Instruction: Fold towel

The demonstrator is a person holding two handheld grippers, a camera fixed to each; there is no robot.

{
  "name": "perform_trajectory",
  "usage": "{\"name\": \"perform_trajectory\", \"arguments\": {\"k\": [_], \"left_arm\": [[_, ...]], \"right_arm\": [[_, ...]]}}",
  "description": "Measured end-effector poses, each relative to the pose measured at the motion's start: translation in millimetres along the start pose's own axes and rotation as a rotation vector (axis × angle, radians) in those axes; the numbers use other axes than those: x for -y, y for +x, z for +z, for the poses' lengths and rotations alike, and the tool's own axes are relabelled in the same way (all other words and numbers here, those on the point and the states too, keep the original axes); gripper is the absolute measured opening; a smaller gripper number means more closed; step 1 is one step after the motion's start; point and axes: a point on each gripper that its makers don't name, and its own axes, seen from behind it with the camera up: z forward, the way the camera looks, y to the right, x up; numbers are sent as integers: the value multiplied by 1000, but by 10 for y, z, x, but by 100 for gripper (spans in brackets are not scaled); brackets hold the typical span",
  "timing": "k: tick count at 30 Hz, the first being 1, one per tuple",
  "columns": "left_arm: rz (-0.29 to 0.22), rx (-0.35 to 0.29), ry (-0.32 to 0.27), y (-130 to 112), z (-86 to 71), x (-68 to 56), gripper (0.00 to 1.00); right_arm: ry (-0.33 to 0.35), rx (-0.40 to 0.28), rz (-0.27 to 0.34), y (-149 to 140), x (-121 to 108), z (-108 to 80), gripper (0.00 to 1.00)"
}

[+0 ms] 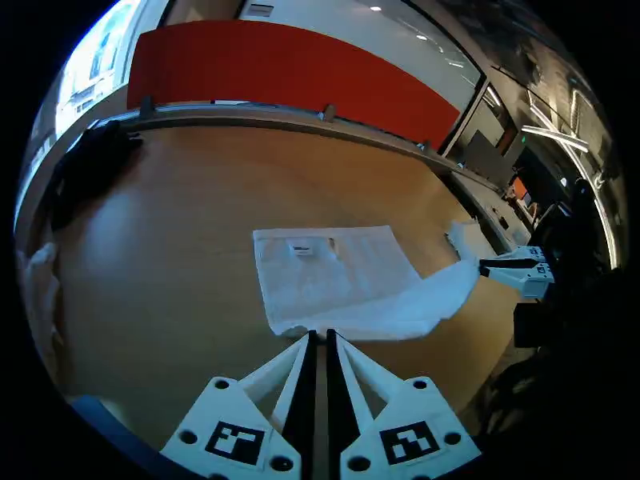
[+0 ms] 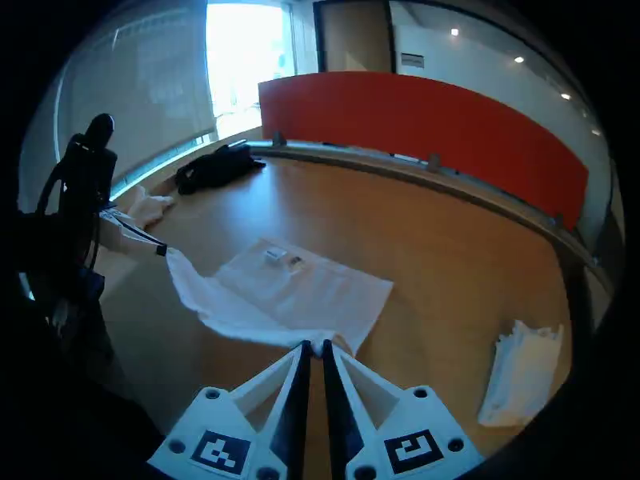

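A white towel (image 1: 336, 276) lies on the wooden table (image 1: 176, 240), partly folded, with a small label (image 1: 302, 250) on its flat part. In the left gripper view, my left gripper (image 1: 318, 334) is shut on the towel's near edge. At the right of that view my right gripper (image 1: 482, 270) pinches a lifted corner. In the right gripper view, my right gripper (image 2: 314, 346) is shut on the towel (image 2: 296, 292) at its near corner. My left gripper (image 2: 162, 250) holds the other corner raised at the left, so the near edge hangs between the two.
A black bag (image 2: 216, 164) lies at the table's far edge by the window. A pile of white cloths (image 2: 520, 372) sits at the right, and another white cloth (image 2: 148, 204) at the left. A red partition (image 2: 416, 120) runs behind the table's raised rim (image 1: 280, 118).
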Motion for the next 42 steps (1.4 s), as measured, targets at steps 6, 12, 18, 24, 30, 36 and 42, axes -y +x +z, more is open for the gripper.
{"name": "perform_trajectory", "arguments": {"k": [6,12,18,24,30,36,42], "left_arm": [[-1,-9,6,153,190,109,8],[11,-19,9,343,351,206,8],[19,-21,7,513,526,298,8],[30,-6,3,605,732,379,8],[29,25,4,579,934,476,8],[20,45,12,552,1102,573,8],[-1,51,30,538,1282,663,8]], "right_arm": [[-10,9,16,56,-134,199,11],[-25,27,23,107,-309,389,11],[-36,49,21,151,-467,586,11],[-44,67,41,188,-595,786,11],[-47,92,53,151,-676,944,11],[-53,124,55,76,-738,1098,11],[-80,146,66,45,-810,1252,15]]}}
